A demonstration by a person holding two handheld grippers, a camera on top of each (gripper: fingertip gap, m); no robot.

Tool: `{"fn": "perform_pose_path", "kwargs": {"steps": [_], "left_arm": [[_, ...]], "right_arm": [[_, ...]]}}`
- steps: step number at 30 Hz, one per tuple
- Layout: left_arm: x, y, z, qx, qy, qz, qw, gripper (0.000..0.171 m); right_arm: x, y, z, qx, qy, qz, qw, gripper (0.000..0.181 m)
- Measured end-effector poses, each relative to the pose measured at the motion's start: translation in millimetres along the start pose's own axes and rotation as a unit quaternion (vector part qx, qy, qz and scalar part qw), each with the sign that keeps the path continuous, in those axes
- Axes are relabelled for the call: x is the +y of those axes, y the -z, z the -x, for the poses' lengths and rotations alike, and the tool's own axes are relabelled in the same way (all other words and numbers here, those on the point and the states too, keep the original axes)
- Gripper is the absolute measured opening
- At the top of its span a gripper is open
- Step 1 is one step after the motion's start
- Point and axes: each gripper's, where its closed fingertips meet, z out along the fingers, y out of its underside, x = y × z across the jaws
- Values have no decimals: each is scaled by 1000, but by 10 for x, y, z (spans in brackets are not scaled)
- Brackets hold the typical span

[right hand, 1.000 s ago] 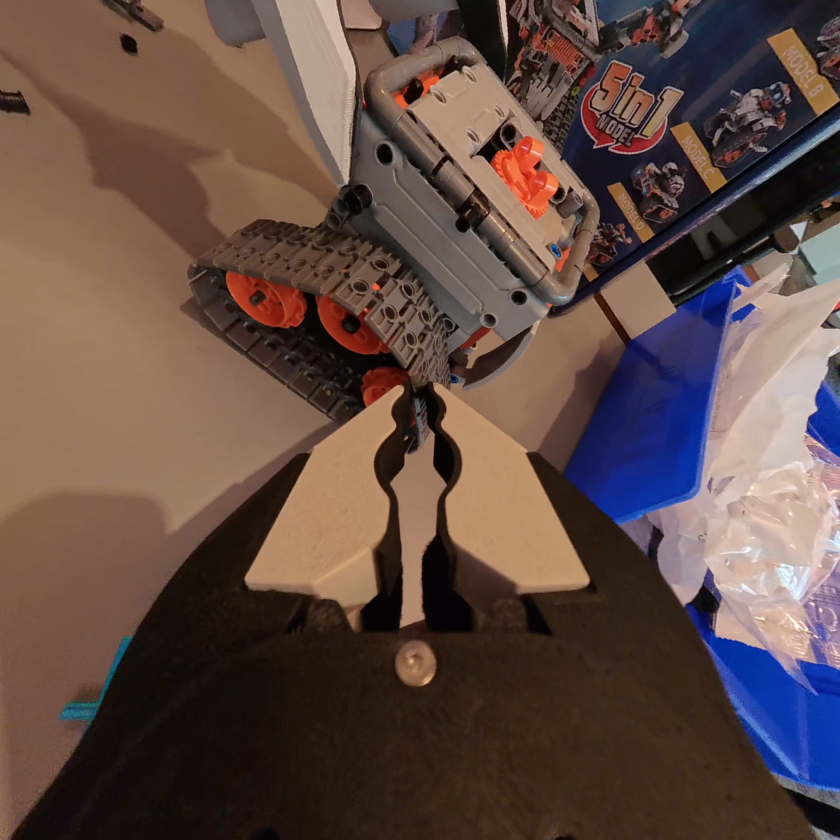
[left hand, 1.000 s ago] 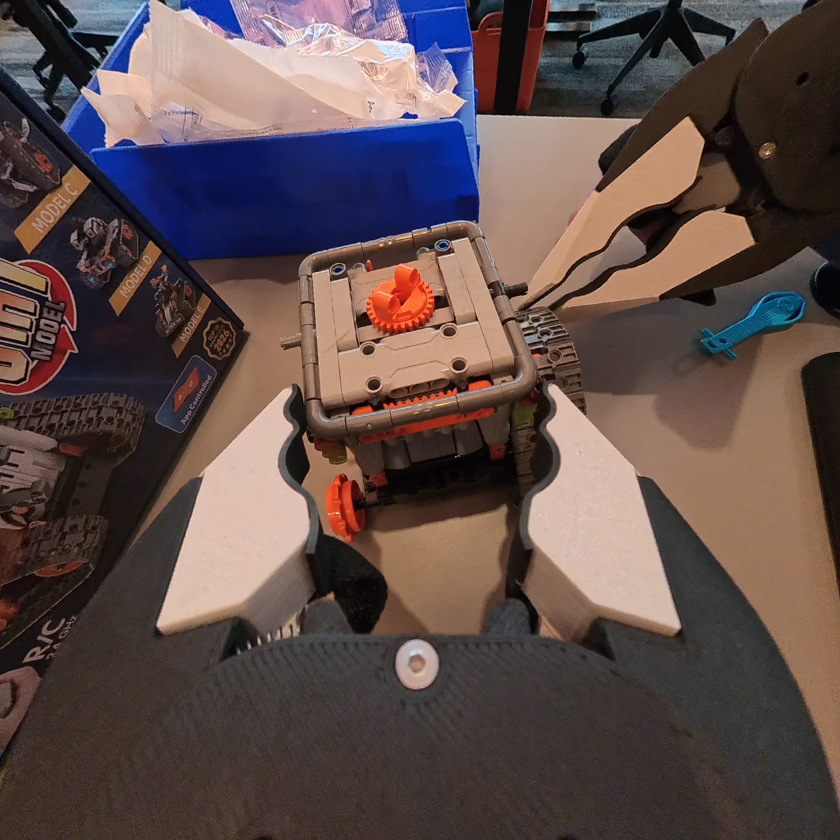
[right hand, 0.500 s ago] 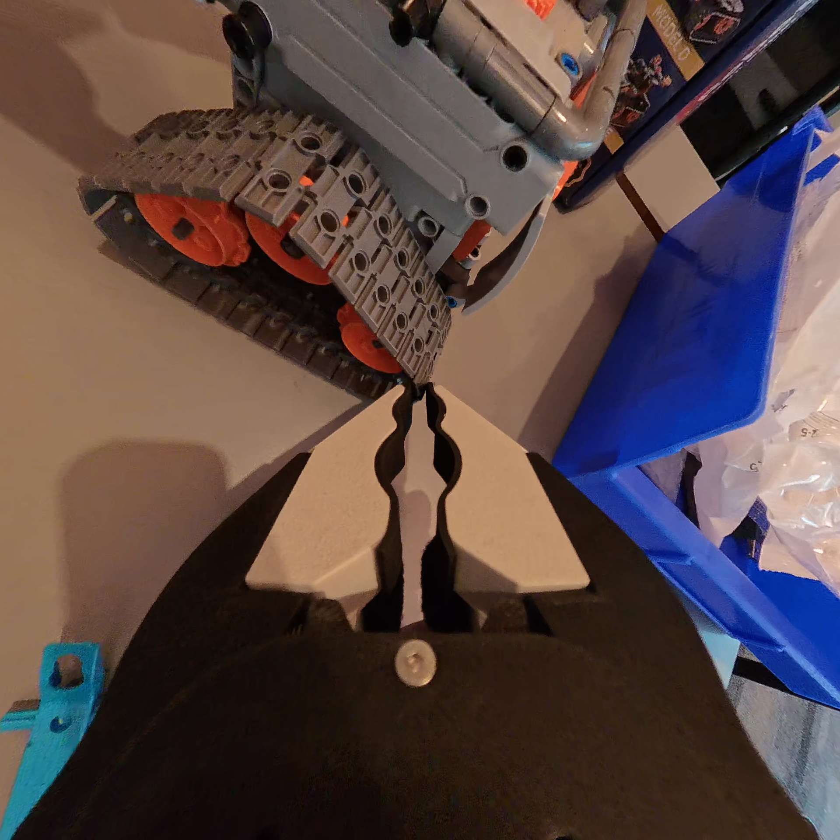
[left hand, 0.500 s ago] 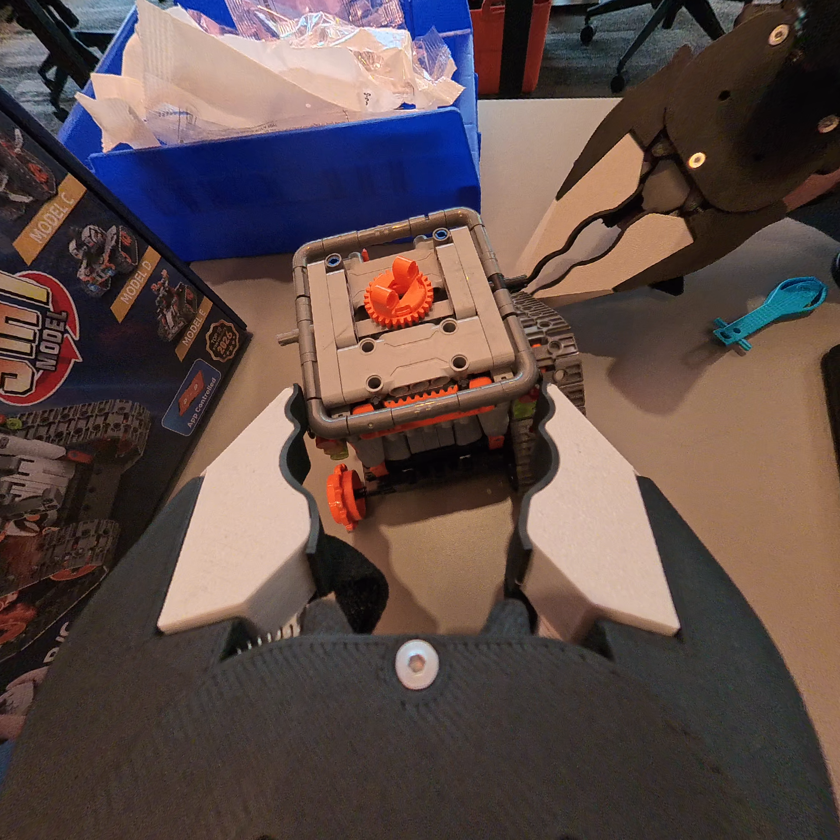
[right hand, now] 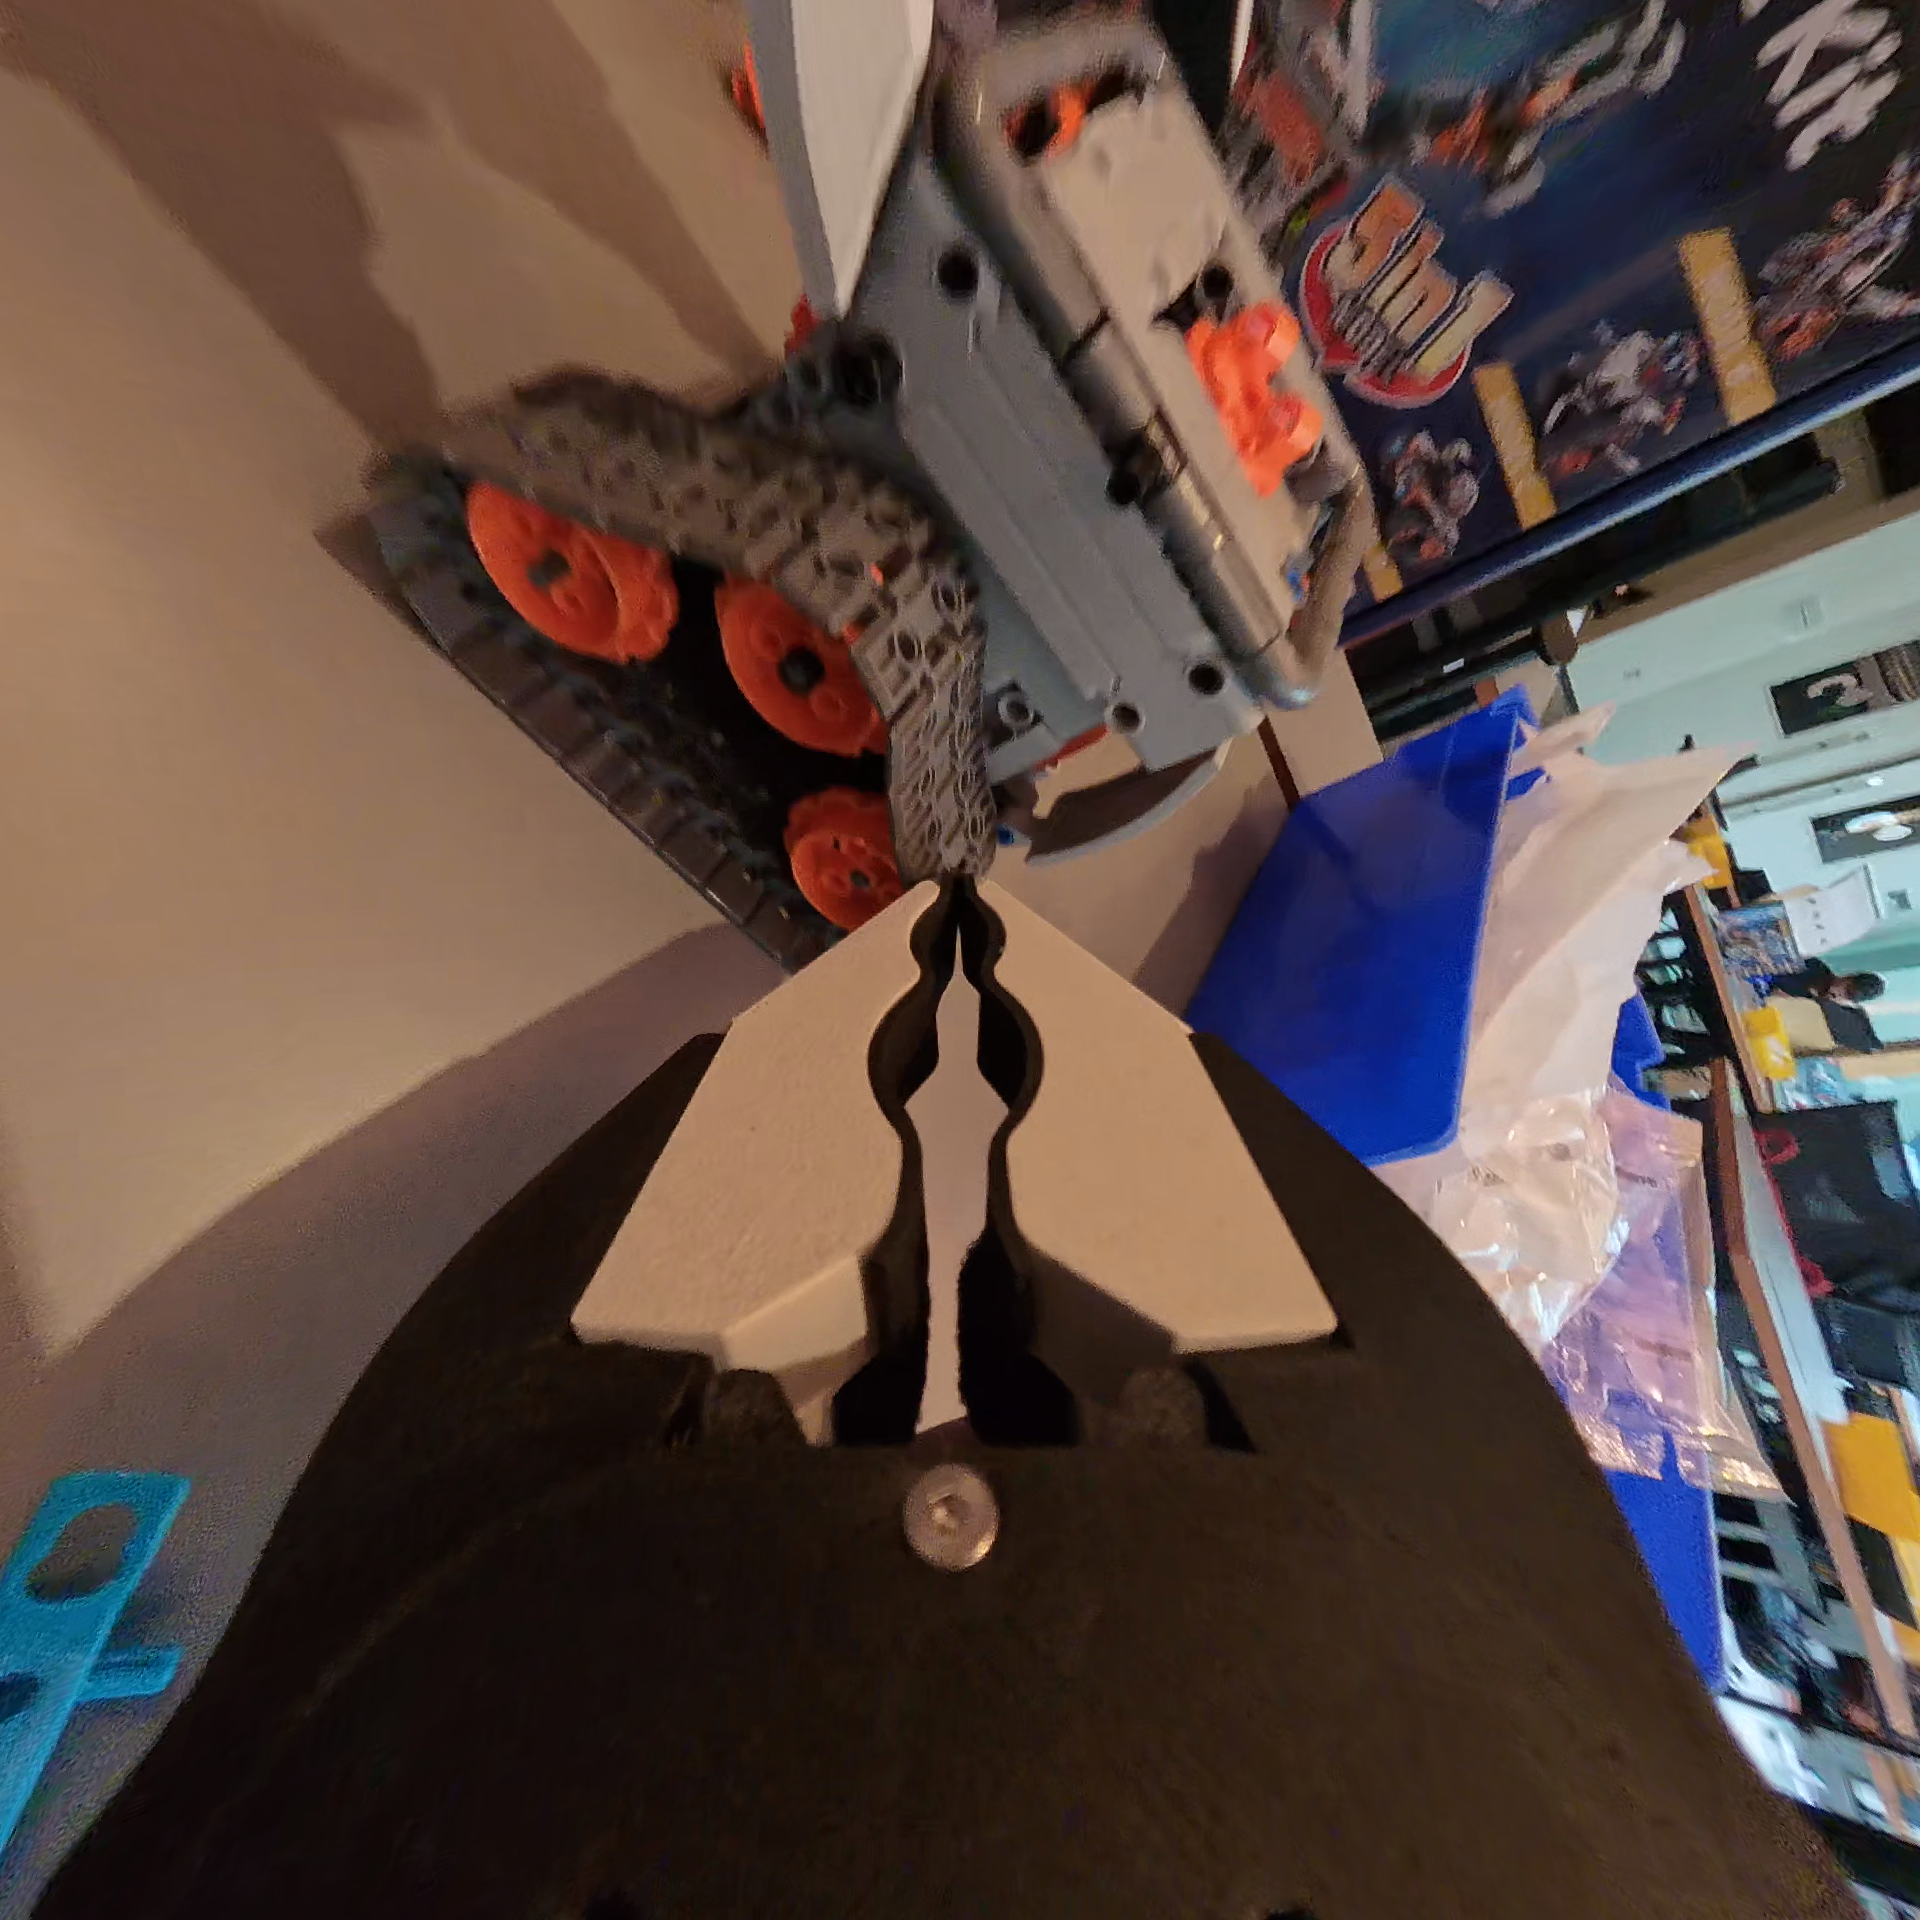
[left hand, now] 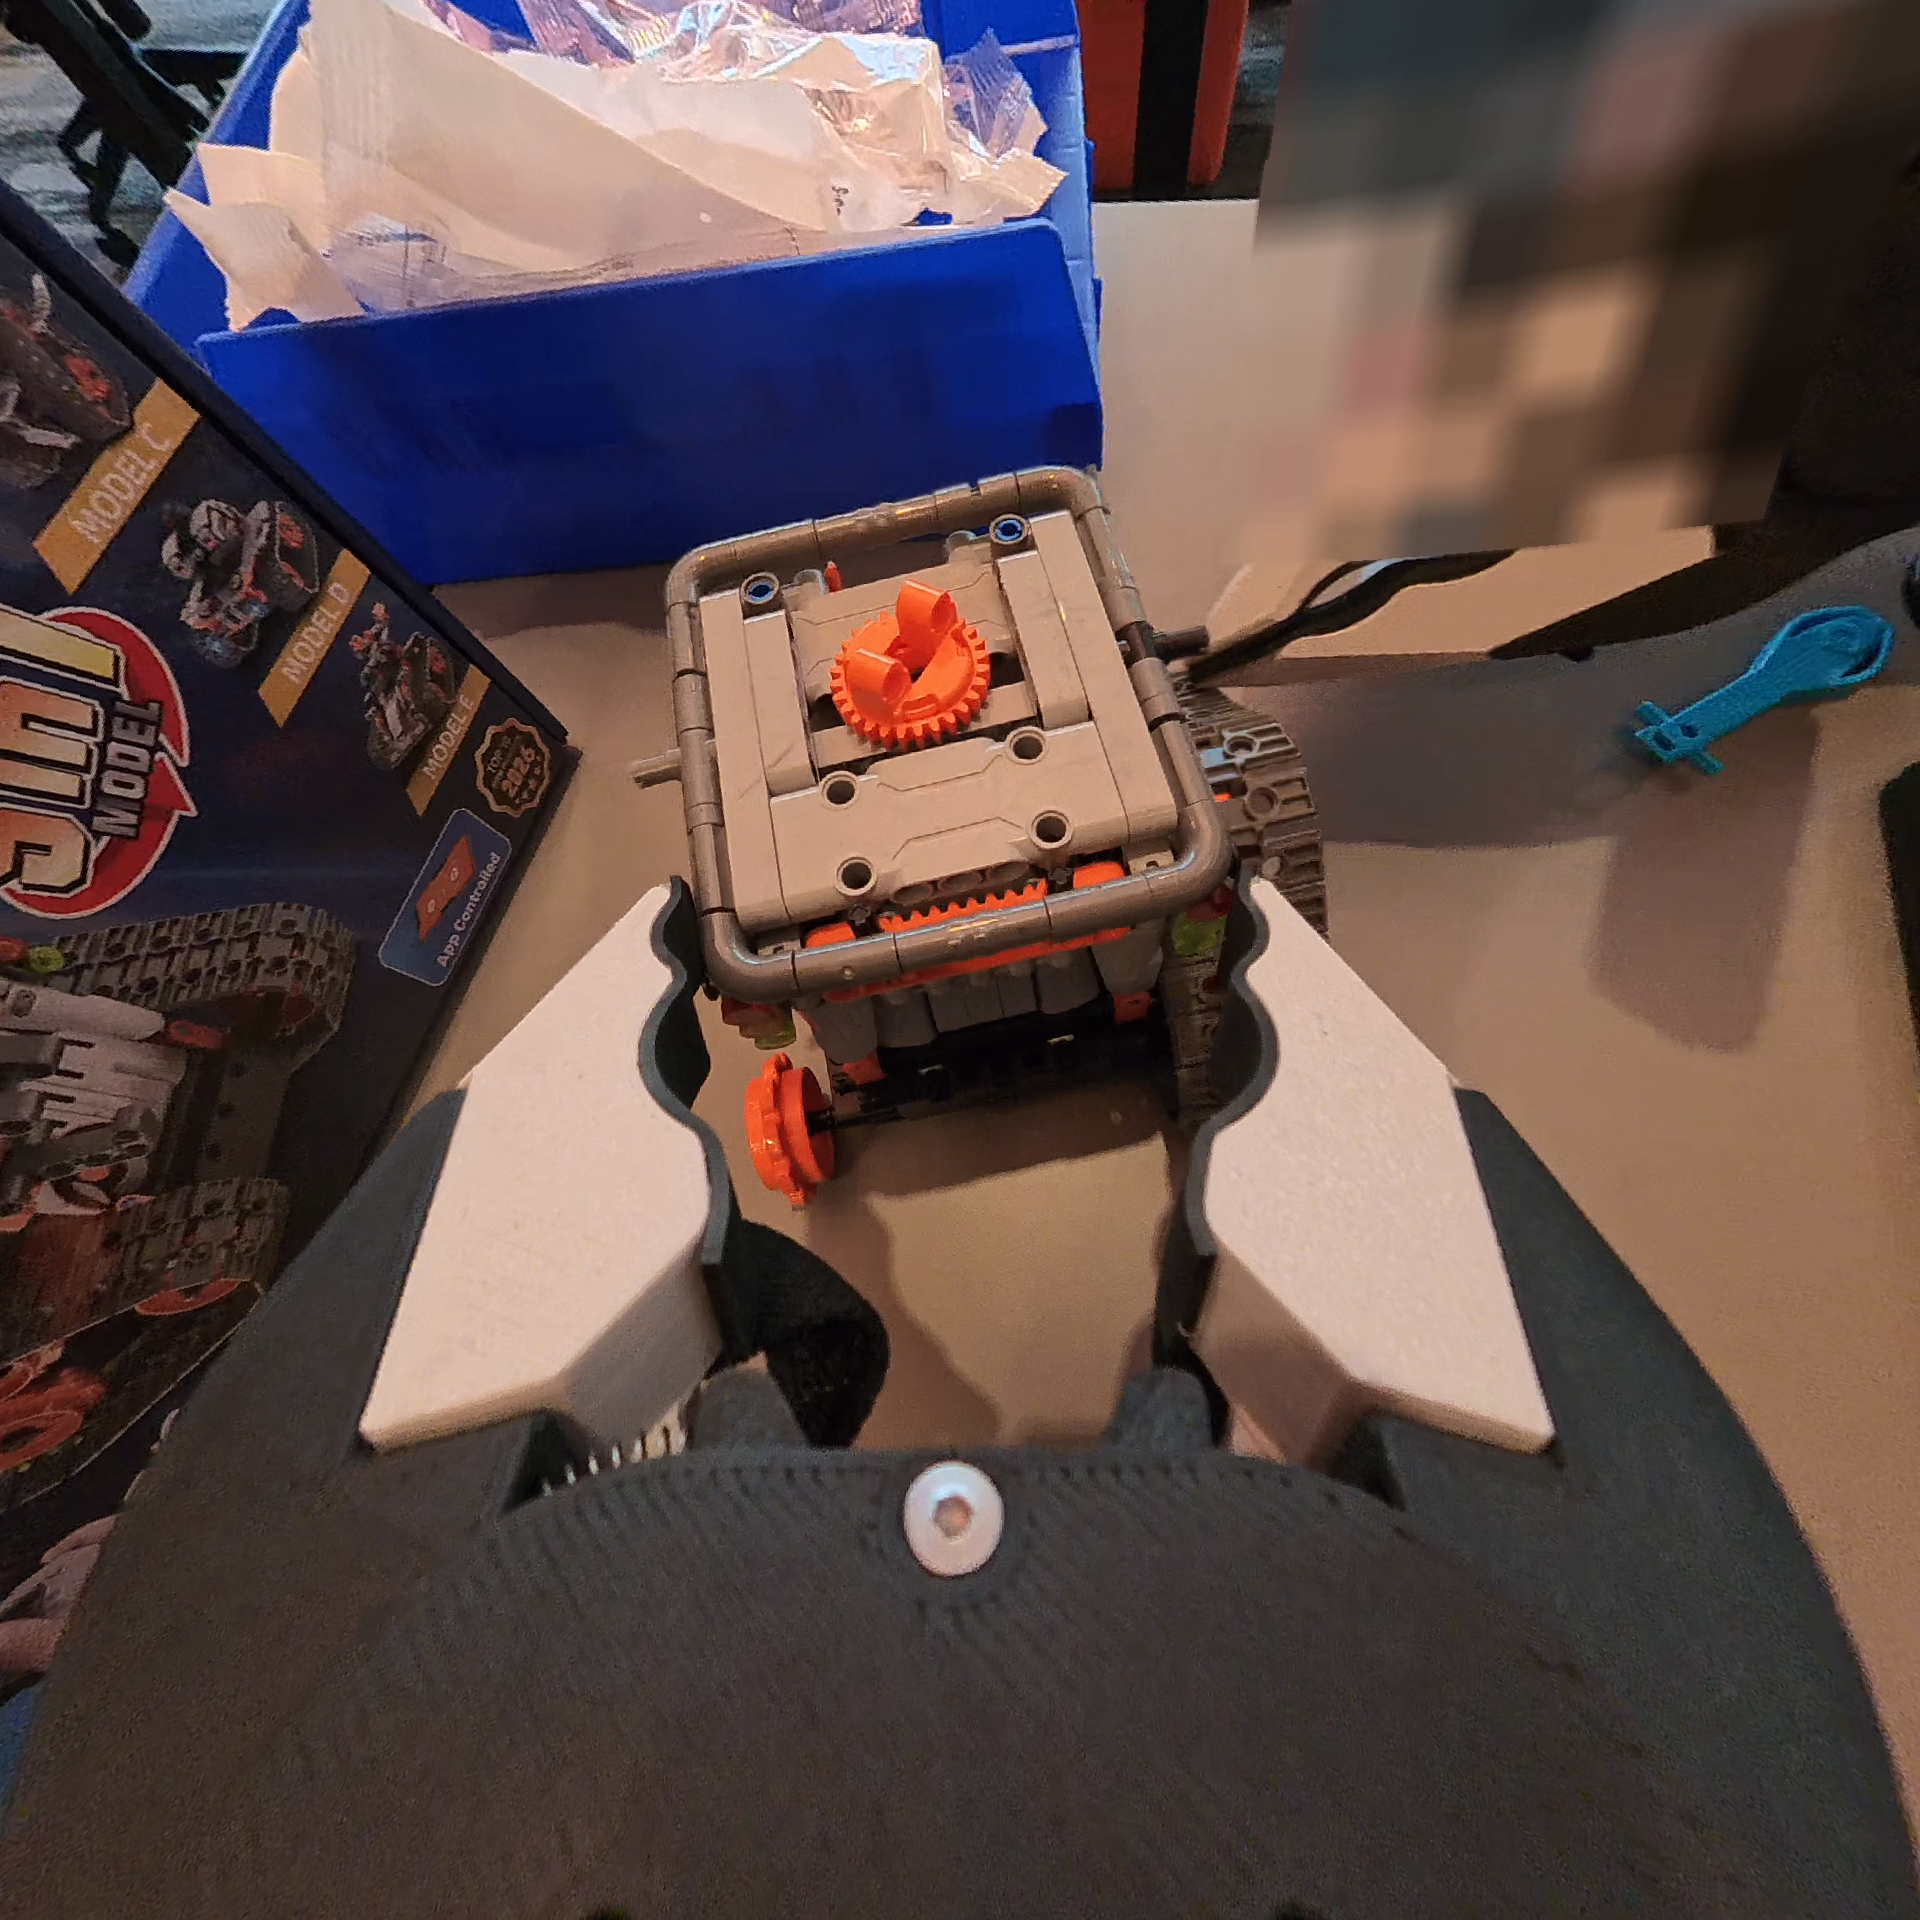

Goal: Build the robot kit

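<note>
Two grippers work on one model (left hand: 940, 790), a grey and orange tracked vehicle standing on the table (left hand: 1558, 1039) in front of a blue bin (left hand: 644, 384) and beside a printed box (left hand: 208, 831). It appears to be steadied from one end so that its track can be handled from the side. The left gripper (left hand: 961, 935) has its jaws set wide, one fingertip at each near corner of the model's grey top frame, touching or almost touching it; whether they press cannot be told. The right gripper (right hand: 958, 902) has its jaws nearly together, pinching the loose end of the grey track (right hand: 930, 769), which curves up off the orange wheels (right hand: 566, 587) to the fingertips. A blue tool (left hand: 1756, 691) lies on the table well apart from the model.
</note>
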Motion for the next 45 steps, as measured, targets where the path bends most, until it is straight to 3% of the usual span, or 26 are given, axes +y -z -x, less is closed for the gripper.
{"fn": "perform_pose_path", "kwargs": {"steps": [2,4,7,9,10,11,14,19,20,22,23,32,37,40,45], "left_arm": [[-9,-3,-4,-2,1,-1,1000,99],[-15,-7,5,-2,7,-4,1000,99],[-12,-3,5,-1,6,-2,1000,99],[-13,-4,5,0,7,-1,1000,99],[-15,-4,8,2,10,-2,1000,99],[-19,-5,11,4,13,-3,1000,99],[-23,-3,36,10,24,-4,1000,99],[-40,-30,40,14,21,2,1000,95],[-53,-32,35,16,22,-1,1000,93],[-62,-9,81,6,16,-7,1000,54],[-60,-10,82,10,22,-11,1000,50],[-113,121,114,-5,9,-18,1000,70],[-60,37,76,-22,-12,6,1000,82],[-41,3,76,-23,-14,8,1000,80],[-26,-25,78,-18,-12,8,1000,75]], "right_arm": [[36,-10,1,3,1,4,1000,0],[-73,111,-20,-5,-22,-26,999,15],[-239,208,72,-42,-37,-79,995,23],[-208,103,79,-26,-15,-53,998,26],[-164,38,90,-21,-3,-37,999,21],[-135,-9,73,-8,9,-28,1000,3],[-131,-19,-41,19,6,-25,999,1],[33,-91,-93,1,-67,3,998,0],[116,-114,-127,1,-86,16,996,0],[335,-160,-187,6,-113,58,992,0],[402,-175,-186,2,-118,67,991,0],[521,-249,-88,-35,-173,83,981,1],[495,-245,-33,-70,-222,70,970,1],[430,-152,-71,-47,-178,51,982,7],[-7,-6,-100,-19,-79,-36,996,12]]}}
